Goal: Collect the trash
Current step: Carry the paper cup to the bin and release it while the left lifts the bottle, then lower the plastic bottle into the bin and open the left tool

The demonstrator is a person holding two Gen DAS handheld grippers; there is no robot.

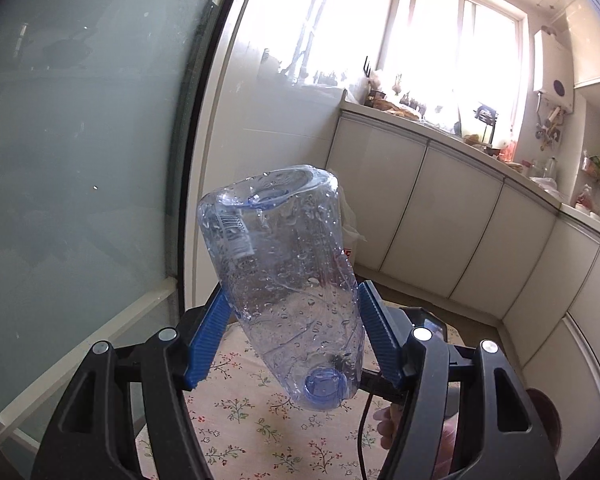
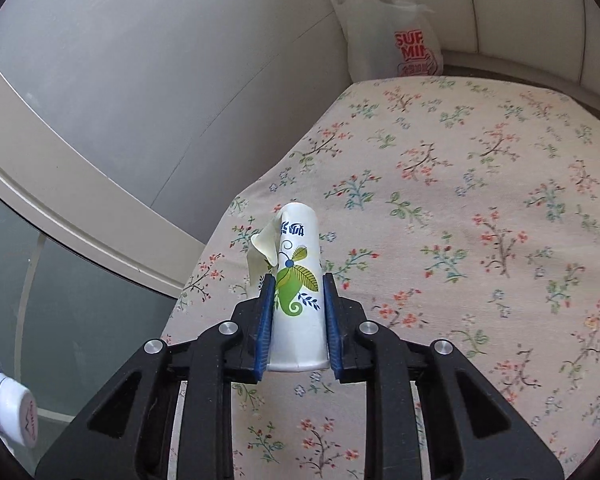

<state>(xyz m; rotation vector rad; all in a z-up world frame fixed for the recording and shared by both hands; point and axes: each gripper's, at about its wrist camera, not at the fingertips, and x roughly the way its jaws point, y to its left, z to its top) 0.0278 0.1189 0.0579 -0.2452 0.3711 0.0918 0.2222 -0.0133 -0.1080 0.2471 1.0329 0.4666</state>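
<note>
In the left wrist view, a clear plastic bottle (image 1: 284,248) with water drops inside and no cap is held up in the air, neck toward the camera. My left gripper (image 1: 292,290) is shut on its lower body, both blue pads pressing its sides. In the right wrist view, a flattened white paper cup (image 2: 300,232) printed with green leaves and blue script stands up between the blue pads. My right gripper (image 2: 297,280) is shut on it, above the floral tablecloth (image 2: 460,200).
A white plastic bag (image 2: 396,40) with red print hangs past the table's far edge. Frosted glass door panels (image 1: 80,160) close off the left. A white-capped bottle (image 2: 12,412) shows at lower left. White cabinets (image 1: 440,220) under a cluttered counter run along the right.
</note>
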